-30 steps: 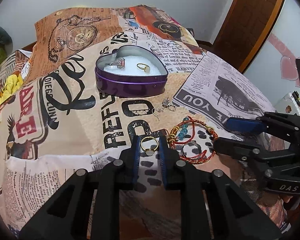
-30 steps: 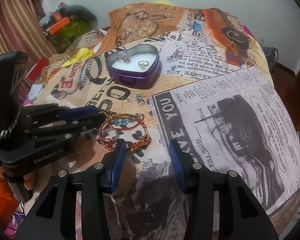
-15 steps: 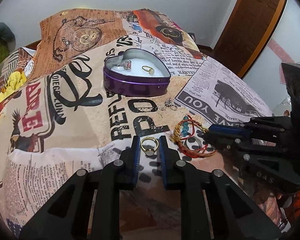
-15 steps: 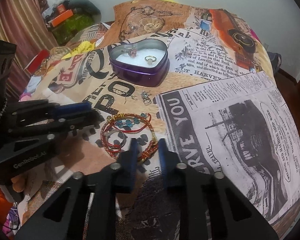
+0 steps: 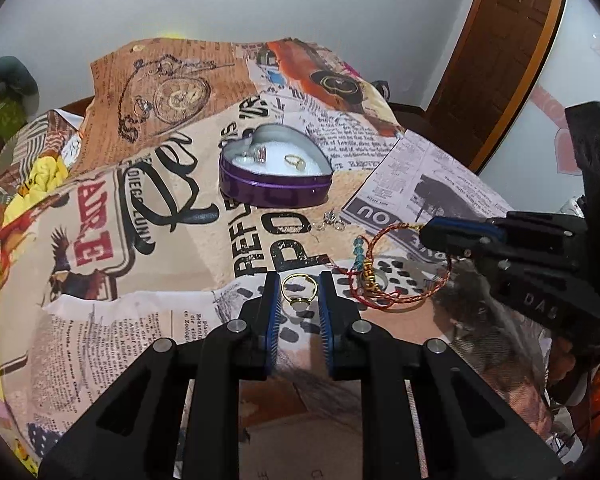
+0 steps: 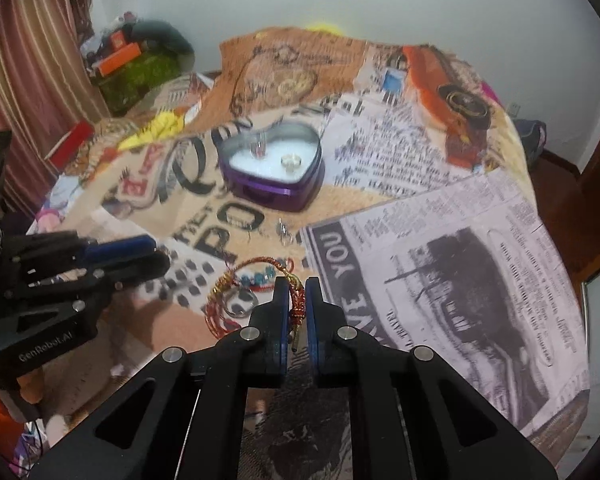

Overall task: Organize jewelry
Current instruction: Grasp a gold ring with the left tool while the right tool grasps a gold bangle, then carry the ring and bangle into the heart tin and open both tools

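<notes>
A purple heart-shaped tin [image 5: 274,192] with a white lining holds two rings; it also shows in the right wrist view [image 6: 268,190]. My left gripper [image 5: 299,290] is shut on a gold ring [image 5: 298,290] and holds it above the printed cloth. My right gripper [image 6: 297,296] is shut on a red and gold thread bracelet [image 6: 296,300] with blue beads, lifted off the cloth; in the left wrist view the bracelet [image 5: 398,268] hangs from its fingertips [image 5: 440,232]. A silver ring [image 6: 242,304] lies under the bracelet.
Small silver earrings [image 5: 334,222] lie on the cloth between the tin and the bracelet. The bed's printed cover [image 5: 140,240] fills the scene. A wooden door [image 5: 496,52] stands at the right. Clutter [image 6: 132,64] sits by the curtain at the far left.
My right gripper closed on the bracelet and lifted it off the cloth. My left gripper kept the gold ring and rose a little.
</notes>
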Action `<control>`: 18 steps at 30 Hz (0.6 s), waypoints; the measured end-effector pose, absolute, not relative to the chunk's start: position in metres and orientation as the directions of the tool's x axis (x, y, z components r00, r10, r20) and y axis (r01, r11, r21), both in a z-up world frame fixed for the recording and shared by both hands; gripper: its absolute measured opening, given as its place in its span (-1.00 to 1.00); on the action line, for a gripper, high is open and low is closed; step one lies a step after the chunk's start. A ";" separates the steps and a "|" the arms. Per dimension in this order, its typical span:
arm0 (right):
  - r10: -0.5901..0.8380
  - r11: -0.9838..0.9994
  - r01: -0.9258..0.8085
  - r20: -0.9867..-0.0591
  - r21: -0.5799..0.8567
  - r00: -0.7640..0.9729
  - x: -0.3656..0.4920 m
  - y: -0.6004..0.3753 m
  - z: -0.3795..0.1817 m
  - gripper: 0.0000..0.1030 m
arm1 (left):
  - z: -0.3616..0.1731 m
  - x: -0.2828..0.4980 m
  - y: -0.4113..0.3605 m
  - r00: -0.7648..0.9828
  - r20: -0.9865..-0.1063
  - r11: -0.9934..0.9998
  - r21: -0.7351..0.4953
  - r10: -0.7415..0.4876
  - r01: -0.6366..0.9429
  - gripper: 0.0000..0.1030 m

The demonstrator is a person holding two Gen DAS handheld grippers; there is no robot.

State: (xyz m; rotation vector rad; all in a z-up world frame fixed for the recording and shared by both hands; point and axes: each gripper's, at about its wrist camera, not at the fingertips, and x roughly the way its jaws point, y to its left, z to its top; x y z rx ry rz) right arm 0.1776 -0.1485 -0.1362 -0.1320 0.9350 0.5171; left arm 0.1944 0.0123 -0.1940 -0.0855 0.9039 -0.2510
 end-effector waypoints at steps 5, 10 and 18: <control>0.367 0.881 -0.462 -0.767 0.103 0.526 0.177 -0.152 -0.121 -0.86 | -0.180 0.188 0.012 0.617 -0.747 0.969 -0.170 -0.246 0.180 -0.66; 0.367 0.889 -0.446 -0.741 0.102 0.562 0.176 -0.157 -0.106 -0.86 | -0.165 0.184 0.011 0.646 -0.725 0.971 -0.158 -0.239 0.182 -0.66; 0.373 0.896 -0.433 -0.698 0.099 0.611 0.184 -0.159 -0.085 -0.86 | -0.145 0.188 0.010 0.688 -0.691 0.974 -0.133 -0.224 0.184 -0.66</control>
